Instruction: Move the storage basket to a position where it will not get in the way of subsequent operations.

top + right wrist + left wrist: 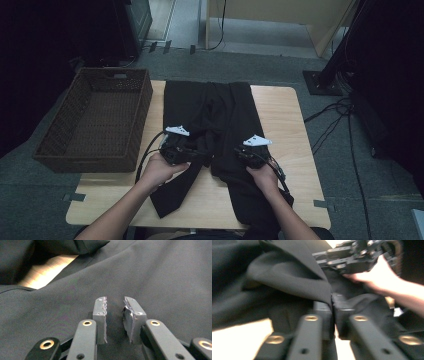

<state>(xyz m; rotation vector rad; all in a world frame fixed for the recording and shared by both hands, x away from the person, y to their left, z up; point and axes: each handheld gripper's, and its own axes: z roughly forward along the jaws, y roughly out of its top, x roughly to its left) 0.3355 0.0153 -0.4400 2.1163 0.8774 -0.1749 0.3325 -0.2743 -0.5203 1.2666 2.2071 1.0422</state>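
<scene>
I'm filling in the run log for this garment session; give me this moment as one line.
scene: black trousers on table, basket beside | left hand-held gripper: pinching a trouser fold | right hand-held gripper: open over fabric

Light wooden table with rounded corners (280, 107) stands on grey carpeted floor (360, 175); grey tape marks at its near corners. Dark brown woven wicker basket (55, 150) sits on the table's left edge, overhanging it. Pale wooden panel furniture (280, 10) at the far side. Black stand base (322, 82) and loose black cables (335, 117) to the right. Room dim, left and right margins in deep shadow.
</scene>
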